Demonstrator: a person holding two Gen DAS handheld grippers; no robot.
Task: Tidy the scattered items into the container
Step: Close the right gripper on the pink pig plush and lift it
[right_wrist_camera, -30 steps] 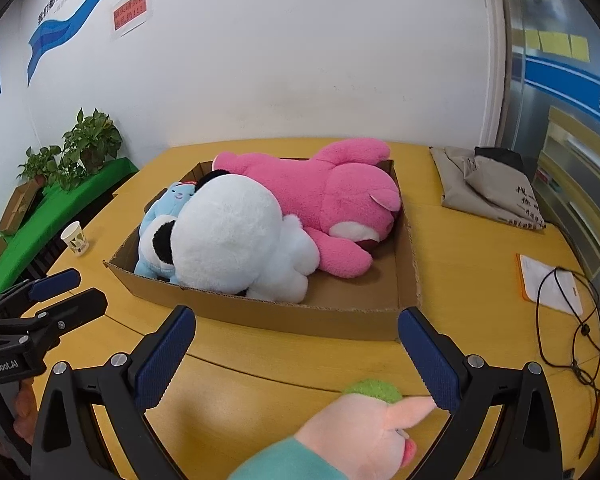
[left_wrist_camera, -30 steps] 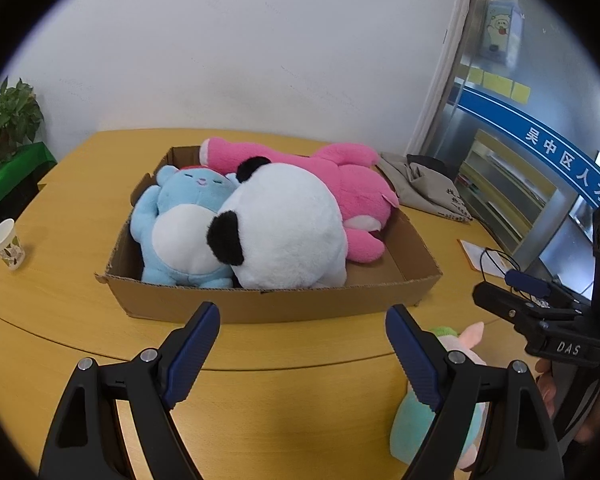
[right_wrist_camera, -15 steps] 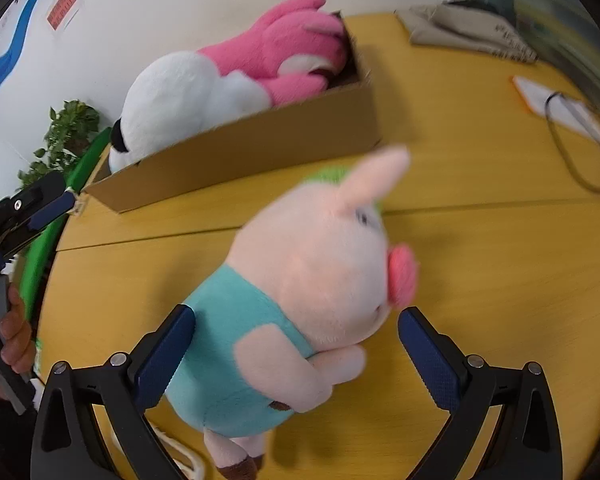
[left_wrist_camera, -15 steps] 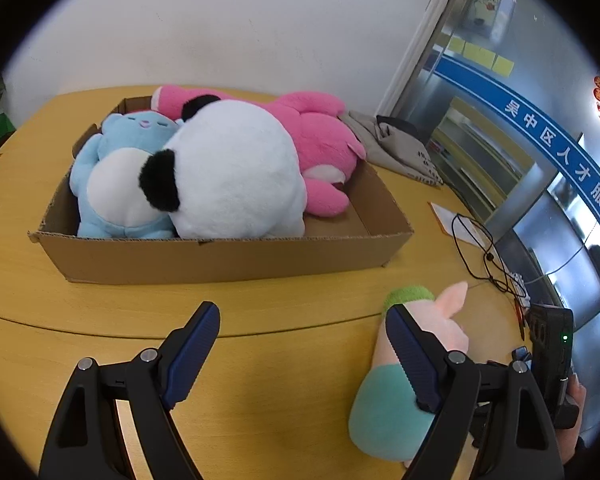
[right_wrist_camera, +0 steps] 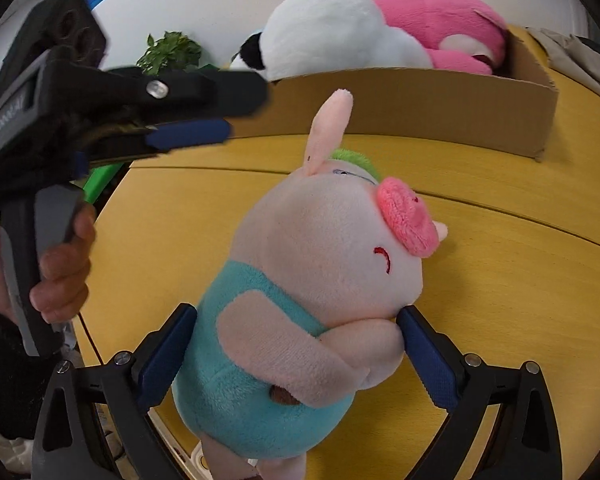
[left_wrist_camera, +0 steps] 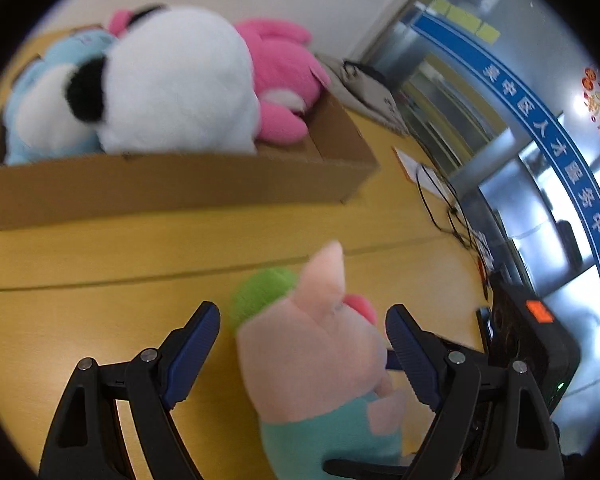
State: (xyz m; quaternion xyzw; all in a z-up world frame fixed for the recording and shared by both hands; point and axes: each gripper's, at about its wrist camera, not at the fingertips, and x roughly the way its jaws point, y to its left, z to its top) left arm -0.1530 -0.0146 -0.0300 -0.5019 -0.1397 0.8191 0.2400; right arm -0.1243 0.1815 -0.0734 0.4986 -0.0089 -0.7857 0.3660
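Fingers [left_wrist_camera: 196,344] on the left gripper [left_wrist_camera: 302,344] are spread wide, blue pads clear of the pig [left_wrist_camera: 312,360] that sits between them – nothing squeezed. A second ago this view looked across the table [left_wrist_camera: 100,304] at the box [left_wrist_camera: 172,192] with the pig just peeking in at the lower right corner; now the camera has dipped and the pig's head fills the gap between the pads, green tuft and pink ear pointing toward the box. Box is still stuffed with the panda [left_wrist_camera: 176,84], the blue toy [left_wrist_camera: 36,112] and the pink toy [left_wrist_camera: 284,76]. The paper cup and plant from the earlier frame have dropped out of this view. The blue band [left_wrist_camera: 540,136] on the glass at right has white Chinese characters, too blurred for me to read.

Right wrist view: the right gripper [right_wrist_camera: 296,350] has the pig [right_wrist_camera: 312,280] between its fingers [right_wrist_camera: 428,360] – the right pad touches the pig's arm, the left one sits against the teal shirt, but I can't tell if it's really clamping. A second ago only the top of the pig's head showed at the bottom edge; now it fills the middle, lying on the table just in front of the box [right_wrist_camera: 420,104]. A hand [right_wrist_camera: 60,264] holds the left gripper [right_wrist_camera: 188,136] at upper left, its side label too blurred to read. A plant [right_wrist_camera: 172,52] sits behind.
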